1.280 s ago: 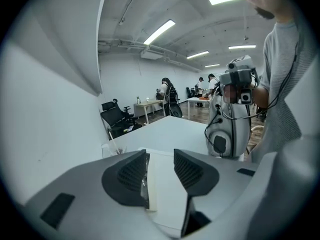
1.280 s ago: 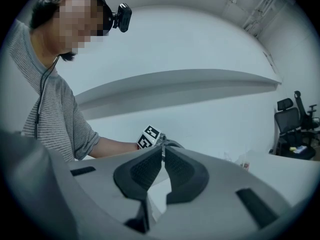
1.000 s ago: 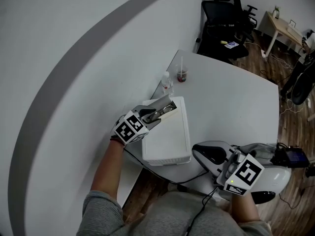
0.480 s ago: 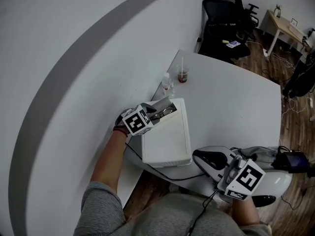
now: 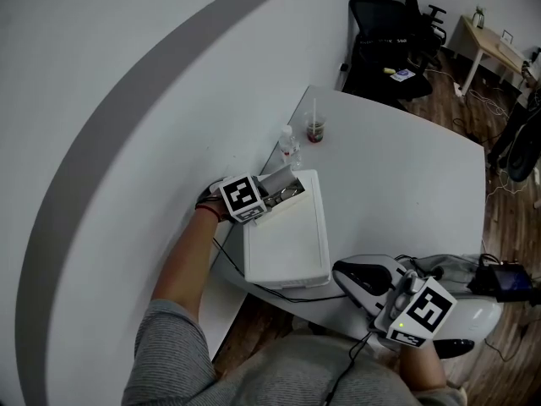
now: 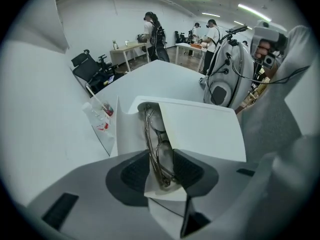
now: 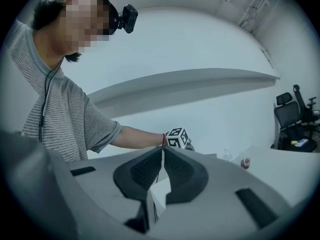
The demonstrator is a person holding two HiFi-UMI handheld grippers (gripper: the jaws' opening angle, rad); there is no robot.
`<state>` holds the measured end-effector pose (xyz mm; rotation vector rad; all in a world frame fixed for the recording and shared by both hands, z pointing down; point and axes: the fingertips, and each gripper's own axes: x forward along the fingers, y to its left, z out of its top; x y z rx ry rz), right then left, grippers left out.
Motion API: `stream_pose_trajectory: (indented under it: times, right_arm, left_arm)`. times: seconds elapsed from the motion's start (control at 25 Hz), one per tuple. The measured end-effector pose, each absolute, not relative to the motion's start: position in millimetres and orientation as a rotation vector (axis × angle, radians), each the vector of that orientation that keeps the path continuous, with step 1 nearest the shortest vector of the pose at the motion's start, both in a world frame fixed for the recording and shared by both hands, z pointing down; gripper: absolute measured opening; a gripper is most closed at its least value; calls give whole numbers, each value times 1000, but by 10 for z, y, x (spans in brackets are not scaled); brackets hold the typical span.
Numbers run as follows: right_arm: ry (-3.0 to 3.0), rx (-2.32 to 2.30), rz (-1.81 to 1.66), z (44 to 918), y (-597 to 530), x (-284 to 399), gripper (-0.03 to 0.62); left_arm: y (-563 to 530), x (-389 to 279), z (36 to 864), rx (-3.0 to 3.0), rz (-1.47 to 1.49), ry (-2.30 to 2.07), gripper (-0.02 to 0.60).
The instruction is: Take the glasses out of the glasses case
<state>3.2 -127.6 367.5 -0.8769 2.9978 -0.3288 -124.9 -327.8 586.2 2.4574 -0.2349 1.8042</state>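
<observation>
1. The left gripper point(image 5: 269, 194) is at the 12 o'clock end of the white glasses case point(image 5: 287, 244). Its jaws are clenched on the glasses point(image 6: 159, 149).
2. The glasses stand on edge between the two pads. Their far part goes into the open end of the case, where the case's white wall covers it. A white piece is also pinched beside them; what it is cannot be told.
3. In the head view the left marker cube point(image 5: 241, 197) hides the 11 o'clock corner of the case.
4. The case lies on the white table point(image 5: 397, 176), near the table edge at 9 o'clock, close to the wall.
5. A clear bottle point(image 5: 288, 146) stands at 12 o'clock from the case and a cup point(image 5: 314, 129) with a straw at 1 o'clock, both apart from it.
6. A black cable point(image 5: 279, 288) passes the case at 6 o'clock.
7. The right gripper point(image 7: 162, 154) has its jaws pressed together with nothing between them. Its right marker cube point(image 5: 423, 305) is at 5 o'clock from the case, against a white rounded machine point(image 5: 469, 307).
8. Black office chairs point(image 5: 389, 32) and a wooden desk point(image 5: 490, 49) stand far off at 1 o'clock.
</observation>
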Motion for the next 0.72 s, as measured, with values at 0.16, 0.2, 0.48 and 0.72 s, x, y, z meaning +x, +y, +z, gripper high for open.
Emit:
stream_pose_trajectory:
  times: [0.16,0.2,0.48,0.72]
  right_arm:
    - [2991,-899,-342,3698,-1290,72,15]
    - [2987,-902,-345,3696,-1293,80,15]
    - [2973,-927,-339,3681,-1311,115,15]
    - [2958,-950,-344,3660,-1323,146,15]
  left_arm:
    - [-3278,-1297,5885,2358,1802,-177,123]
    - [-3273,-1295,5886,2343,1795,-166,100]
    - [-3218,-1277,5863,2317,1784,-165,88]
    - [-3191,-1271,5806,2401,1753,-220,71]
